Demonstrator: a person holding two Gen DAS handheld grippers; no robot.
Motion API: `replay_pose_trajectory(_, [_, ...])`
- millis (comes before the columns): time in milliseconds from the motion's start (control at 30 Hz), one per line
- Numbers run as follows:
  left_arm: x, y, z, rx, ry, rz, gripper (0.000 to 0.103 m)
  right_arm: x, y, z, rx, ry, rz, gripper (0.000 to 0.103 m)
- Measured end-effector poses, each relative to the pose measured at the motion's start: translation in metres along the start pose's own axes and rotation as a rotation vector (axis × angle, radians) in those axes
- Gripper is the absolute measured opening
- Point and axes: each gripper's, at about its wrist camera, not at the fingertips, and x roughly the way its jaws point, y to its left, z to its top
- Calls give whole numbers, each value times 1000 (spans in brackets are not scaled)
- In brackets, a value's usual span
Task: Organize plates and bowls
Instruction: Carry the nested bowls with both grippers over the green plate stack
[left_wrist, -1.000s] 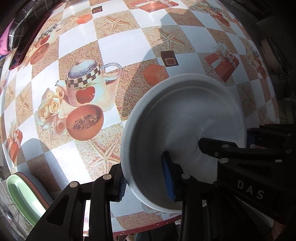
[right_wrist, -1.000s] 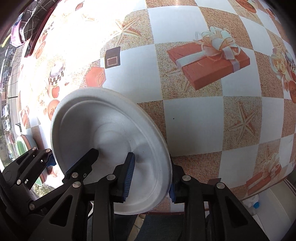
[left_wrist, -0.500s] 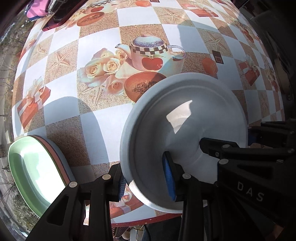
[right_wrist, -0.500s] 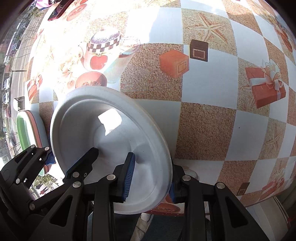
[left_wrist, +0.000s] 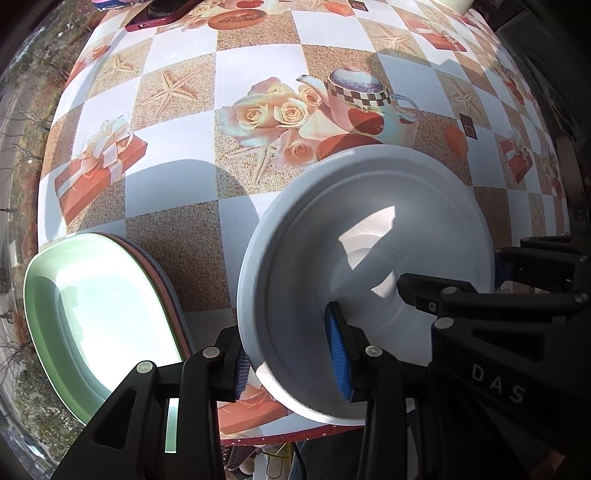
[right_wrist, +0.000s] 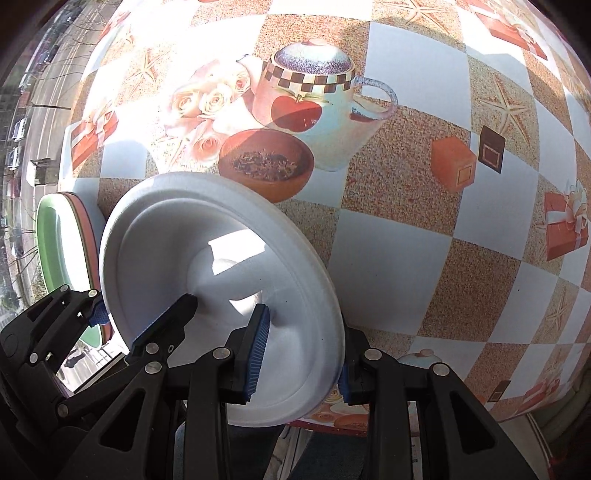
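We held a round, smooth white bowl (left_wrist: 369, 266) by opposite rims, left claw (left_wrist: 291, 363) and right claw (right_wrist: 299, 363) each clamped on it, above the glossy checked worktop (left_wrist: 177, 192) beside stacked oval plates (left_wrist: 92, 314).

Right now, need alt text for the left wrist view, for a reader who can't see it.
A white plate is held by its rim on both sides: the left gripper pinches the near-left edge, the right gripper the far-right edge. To its left, a stack of oval plates with a green plate on top sits at the edge of a table with a checkered printed tablecloth.
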Motion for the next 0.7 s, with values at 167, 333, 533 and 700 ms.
replay_pose_trajectory(167, [0, -33, 34, 6, -1, 3, 43, -8, -25, -7, -4, 4, 7, 34])
replay_pose_trajectory(333, [-7, -42, 45, 9, 0, 6, 42, -6, -30, -9, -7, 4, 11, 34])
replay_pose_trajectory(533, [-7, -44, 47, 5, 1, 4, 42, -9, -23, -10, -13, 5, 10, 34])
replay_pose_trajectory(700, [-8, -42, 45, 6, 2, 4, 42, -10, -24, -9, -17, 6, 11, 34])
